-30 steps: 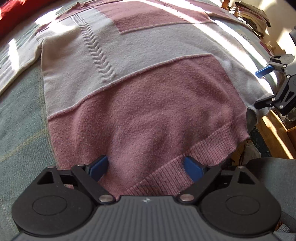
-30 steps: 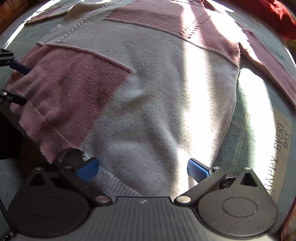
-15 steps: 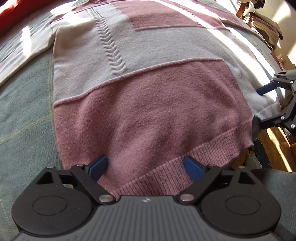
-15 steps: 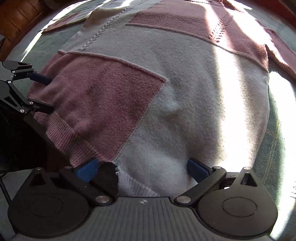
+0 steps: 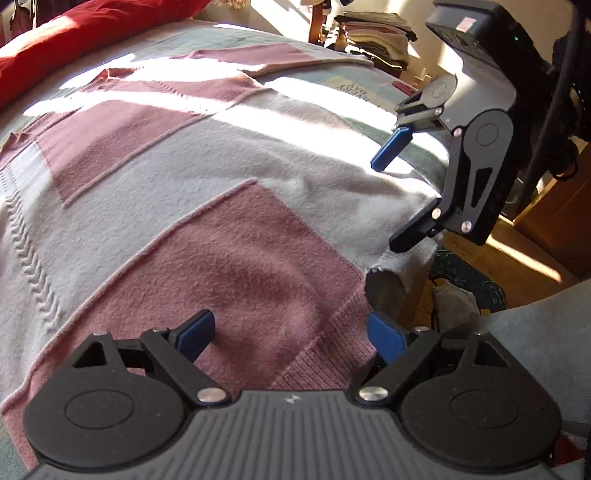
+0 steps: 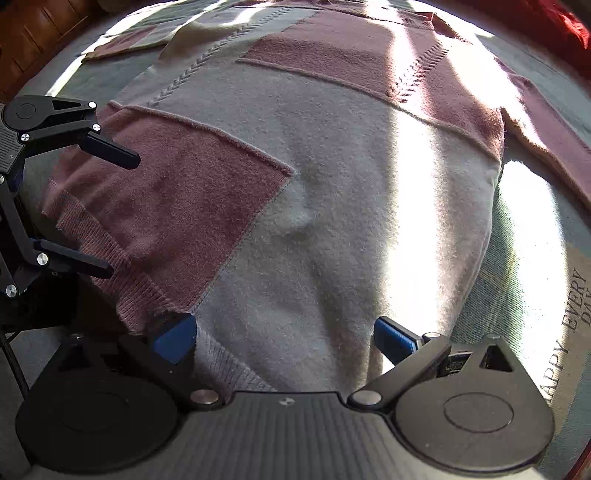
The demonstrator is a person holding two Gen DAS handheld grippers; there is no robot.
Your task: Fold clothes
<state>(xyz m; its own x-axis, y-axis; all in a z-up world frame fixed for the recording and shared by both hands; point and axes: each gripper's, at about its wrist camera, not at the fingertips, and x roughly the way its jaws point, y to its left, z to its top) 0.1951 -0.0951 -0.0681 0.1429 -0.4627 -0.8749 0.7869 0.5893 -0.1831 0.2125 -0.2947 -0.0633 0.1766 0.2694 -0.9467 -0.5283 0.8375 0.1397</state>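
A pink and pale grey patchwork sweater (image 5: 207, 206) lies flat on a bed, its ribbed hem at the near edge. My left gripper (image 5: 291, 334) is open, its blue fingers straddling the pink hem corner. The right gripper (image 5: 397, 201) appears at the right of the left wrist view, open over the grey hem. In the right wrist view the sweater (image 6: 332, 206) fills the frame, and my right gripper (image 6: 284, 338) stands open over the grey ribbed hem. The left gripper (image 6: 110, 214) shows at the left edge there, open around the pink hem.
A grey-green bedspread (image 6: 528, 288) with printed words lies under the sweater. A red pillow (image 5: 74, 37) sits at the far end of the bed. Stacked folded clothes (image 5: 376, 35) rest beyond the bed. Wooden floor (image 5: 517, 251) lies to the right.
Both grippers have drawn closer to each other along the hem. The left wrist view has swung right, so the right gripper now looms large in it. Both stay open.
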